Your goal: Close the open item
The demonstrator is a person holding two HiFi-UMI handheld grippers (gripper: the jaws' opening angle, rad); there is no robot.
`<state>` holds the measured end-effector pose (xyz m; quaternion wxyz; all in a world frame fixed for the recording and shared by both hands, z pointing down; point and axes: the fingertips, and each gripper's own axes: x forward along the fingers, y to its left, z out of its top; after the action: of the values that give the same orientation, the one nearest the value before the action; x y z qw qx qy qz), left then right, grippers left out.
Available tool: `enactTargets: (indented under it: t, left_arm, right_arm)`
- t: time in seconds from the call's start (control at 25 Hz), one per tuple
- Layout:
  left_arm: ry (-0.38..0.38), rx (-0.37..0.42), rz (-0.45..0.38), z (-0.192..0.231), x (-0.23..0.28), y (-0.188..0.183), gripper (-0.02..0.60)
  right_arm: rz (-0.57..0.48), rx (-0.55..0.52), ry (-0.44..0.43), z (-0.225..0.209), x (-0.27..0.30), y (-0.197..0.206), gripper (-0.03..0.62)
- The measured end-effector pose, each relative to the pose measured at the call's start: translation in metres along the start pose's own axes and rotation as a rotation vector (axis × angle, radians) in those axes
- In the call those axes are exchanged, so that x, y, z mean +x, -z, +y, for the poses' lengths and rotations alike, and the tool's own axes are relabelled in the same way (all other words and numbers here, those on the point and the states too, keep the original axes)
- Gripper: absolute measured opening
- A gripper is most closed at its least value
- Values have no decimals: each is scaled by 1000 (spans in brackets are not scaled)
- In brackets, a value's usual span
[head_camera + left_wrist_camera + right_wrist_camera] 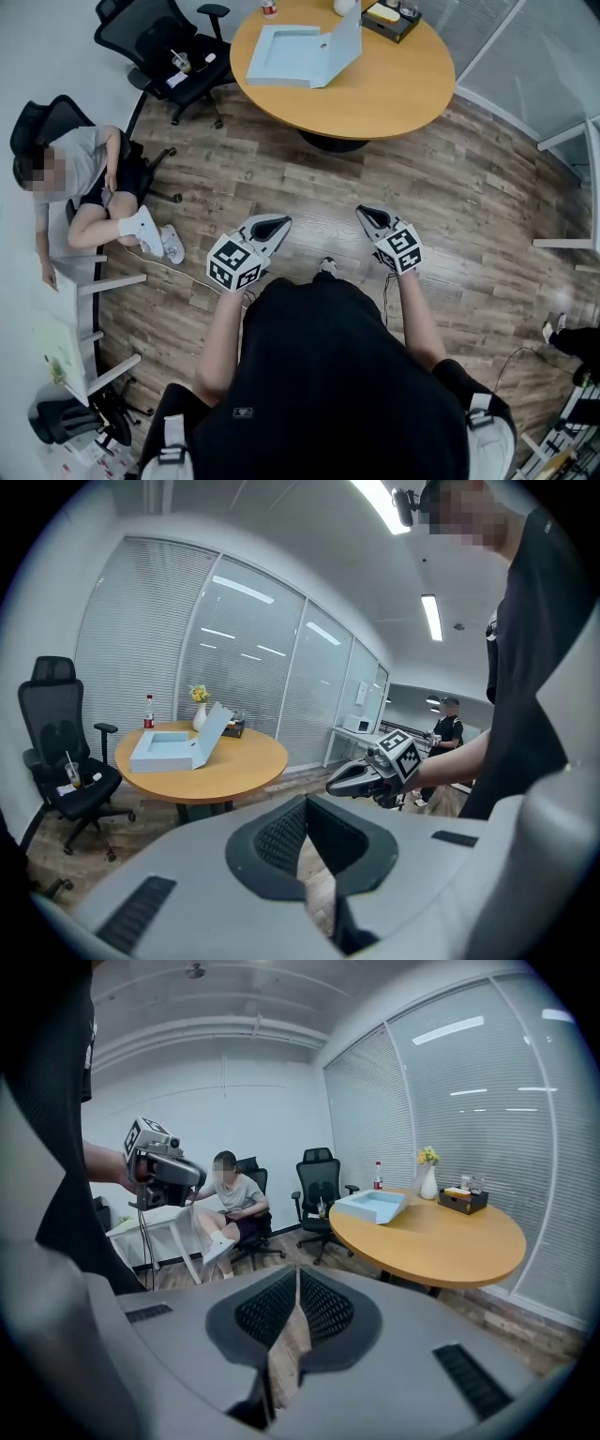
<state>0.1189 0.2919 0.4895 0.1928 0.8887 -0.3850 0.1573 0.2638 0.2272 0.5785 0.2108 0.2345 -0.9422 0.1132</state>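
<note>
- Round table (403, 84): only the head view shows it from above, well ahead of both grippers.
- Seated person (230, 1206): in the right gripper view, not the left.
- Open box (281, 52): on the table, lid raised.
- Left gripper (277, 223), right gripper (367, 214): jaws together, empty.

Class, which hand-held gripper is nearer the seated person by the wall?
Left. In the head view the left hand-held gripper is over the floor, picture-right of the seated person; the right hand-held gripper is farther off, beyond it.
</note>
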Motion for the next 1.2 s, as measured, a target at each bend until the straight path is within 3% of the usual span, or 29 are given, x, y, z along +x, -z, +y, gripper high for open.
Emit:
enactTargets:
  t: [0.36,0.64,1.2]
  left_arm:
    - [-42,-25,-25,17,0,-3,6]
    - [-13,-55,-29,46,3,6,6]
    - [28,-56,-72,152,4,-31,6]
  right_arm:
    - [4,-36,-39,-7,16,-10,10]
    - [24,-20,2,-13,32,-13,11]
    - [54,-19,59,-40,102,-62,11]
